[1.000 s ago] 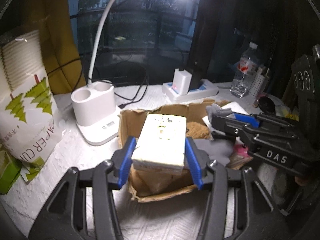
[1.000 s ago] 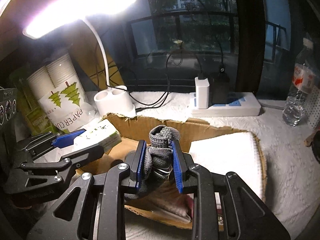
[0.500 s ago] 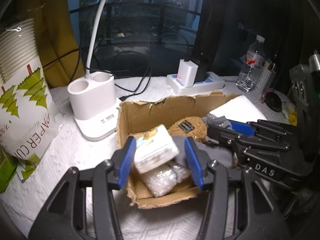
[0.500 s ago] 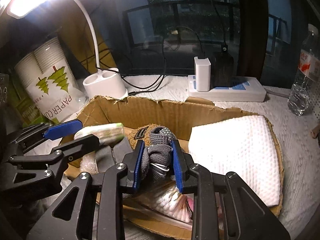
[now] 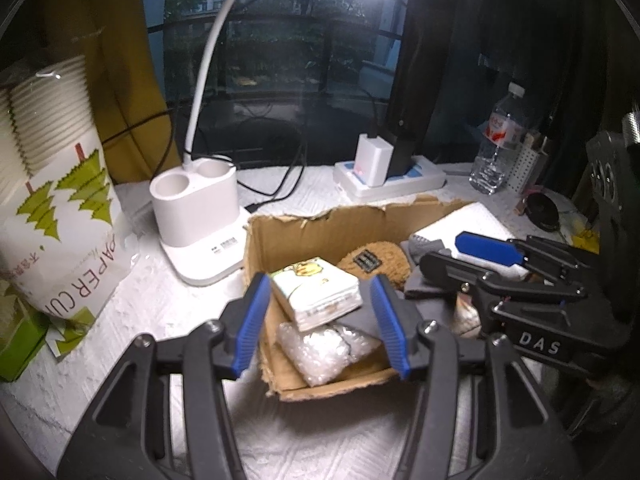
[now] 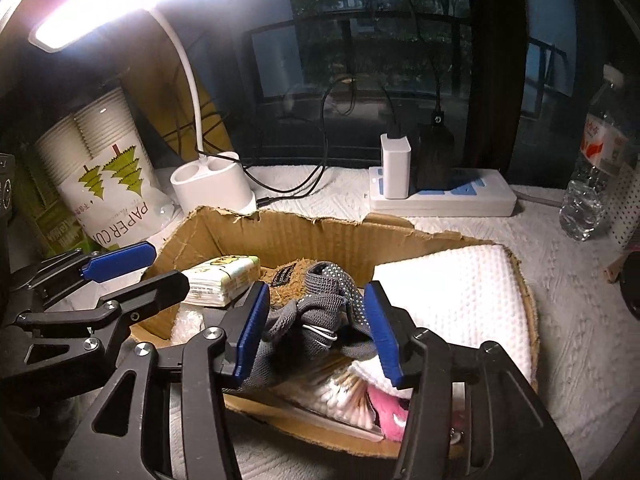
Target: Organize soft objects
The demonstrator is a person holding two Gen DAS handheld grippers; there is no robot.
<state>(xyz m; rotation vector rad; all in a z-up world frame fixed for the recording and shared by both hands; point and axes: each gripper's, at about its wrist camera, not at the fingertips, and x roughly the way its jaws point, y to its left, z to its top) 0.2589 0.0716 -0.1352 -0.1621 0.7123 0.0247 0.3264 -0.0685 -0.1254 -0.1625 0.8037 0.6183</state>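
Observation:
A torn cardboard box sits on the white table. A pack of tissues lies in its left end on a bubble-wrap bag. My left gripper is open just above the pack, its jaws apart from it. A grey glove lies in the box beside a brown plush piece. My right gripper is open around the glove. A white folded cloth fills the box's right side.
A white lamp base and a paper-cup pack stand left of the box. A power strip with chargers lies behind it. A water bottle stands at the right. Cotton swabs and a pink item lie at the box's front.
My left gripper lowered the tissue pack into the box and opened, leaving it on the bubble wrap. My right gripper lowered the grey glove into the box and opened.

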